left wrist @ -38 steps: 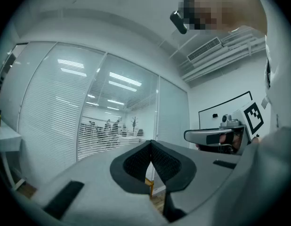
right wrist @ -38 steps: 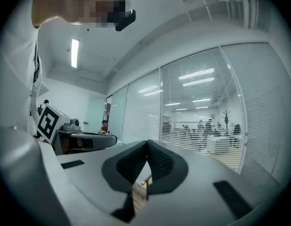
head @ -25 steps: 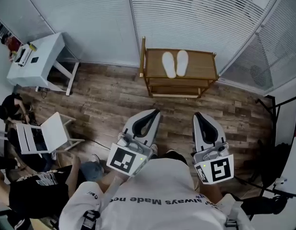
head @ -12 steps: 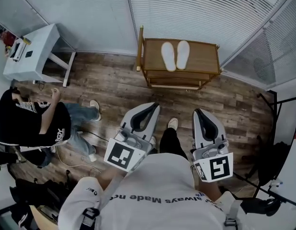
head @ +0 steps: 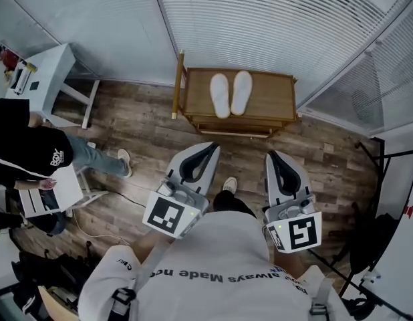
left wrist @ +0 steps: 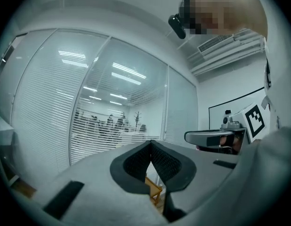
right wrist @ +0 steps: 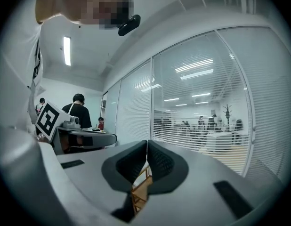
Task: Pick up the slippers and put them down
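Well, flat white oval slippers [head: 230, 93] (side by side) top wooden shelf [head: 270, 96].

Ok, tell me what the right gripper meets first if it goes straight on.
Probably the wooden rack holding the slippers; the shut right gripper points at its right end. Height is unclear: it might pass above to the blinds.

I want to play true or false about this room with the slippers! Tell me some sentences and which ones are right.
1. Both white slippers lie side by side on top of the wooden shelf. True.
2. The left tool is holding a slipper. False: it is shut with nothing in it, away from the shelf.
3. The right tool has its jaws wide open. False: its jaws are together.
4. A white table stands on the floor to the left of the shelf. True.
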`<action>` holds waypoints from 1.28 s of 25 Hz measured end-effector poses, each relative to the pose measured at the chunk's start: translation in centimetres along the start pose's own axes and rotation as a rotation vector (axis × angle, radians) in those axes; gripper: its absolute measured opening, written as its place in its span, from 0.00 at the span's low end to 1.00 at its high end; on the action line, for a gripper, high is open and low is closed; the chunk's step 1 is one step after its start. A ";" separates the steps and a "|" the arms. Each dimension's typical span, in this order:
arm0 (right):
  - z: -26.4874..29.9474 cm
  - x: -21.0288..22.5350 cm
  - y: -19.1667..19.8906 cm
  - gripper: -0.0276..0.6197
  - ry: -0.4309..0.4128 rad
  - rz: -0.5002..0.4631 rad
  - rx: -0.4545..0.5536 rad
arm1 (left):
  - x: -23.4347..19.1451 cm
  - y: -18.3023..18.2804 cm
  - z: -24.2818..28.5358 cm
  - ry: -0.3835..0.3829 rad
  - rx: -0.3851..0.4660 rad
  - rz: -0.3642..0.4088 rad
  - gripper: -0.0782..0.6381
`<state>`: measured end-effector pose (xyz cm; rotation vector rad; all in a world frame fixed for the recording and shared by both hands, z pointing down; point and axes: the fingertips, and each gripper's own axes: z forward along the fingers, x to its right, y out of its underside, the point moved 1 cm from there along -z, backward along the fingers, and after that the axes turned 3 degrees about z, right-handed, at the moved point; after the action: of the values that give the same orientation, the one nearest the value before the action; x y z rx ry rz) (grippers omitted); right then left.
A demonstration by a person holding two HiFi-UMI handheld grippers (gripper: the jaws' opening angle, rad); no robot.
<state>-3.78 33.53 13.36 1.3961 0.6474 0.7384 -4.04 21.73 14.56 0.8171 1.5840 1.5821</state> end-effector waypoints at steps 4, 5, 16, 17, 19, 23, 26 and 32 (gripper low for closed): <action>1.3 3.5 -0.6 0.07 -0.008 -0.005 0.003 | -0.5 -0.3 3.4 -0.023 0.003 -0.006 0.12; 1.6 4.3 -0.8 0.07 -0.011 -0.008 0.004 | -0.6 -0.4 4.1 -0.028 0.007 -0.003 0.12; 5.7 8.0 -0.6 0.07 -0.070 0.004 -0.006 | -2.3 -0.3 8.5 -0.065 -0.023 0.026 0.12; 6.2 8.1 -0.5 0.07 -0.075 0.006 -0.008 | -2.8 -0.3 8.8 -0.067 -0.021 0.027 0.12; 7.3 8.2 -0.4 0.07 -0.078 0.009 -0.009 | -3.7 -0.3 9.3 -0.070 -0.013 0.028 0.12; 10.0 8.5 -0.4 0.07 -0.071 0.011 -0.011 | -6.0 -0.2 10.7 -0.062 -0.017 0.020 0.12; 12.8 8.7 -0.6 0.07 -0.065 0.004 -0.009 | -8.4 -0.4 11.9 -0.047 -0.003 0.024 0.12; 18.9 9.1 -1.3 0.07 -0.056 -0.004 -0.009 | -14.1 -1.4 14.3 -0.040 0.014 0.039 0.12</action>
<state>16.72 28.84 13.74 1.4017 0.6026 0.6961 15.57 17.18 14.57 0.8866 1.5608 1.5737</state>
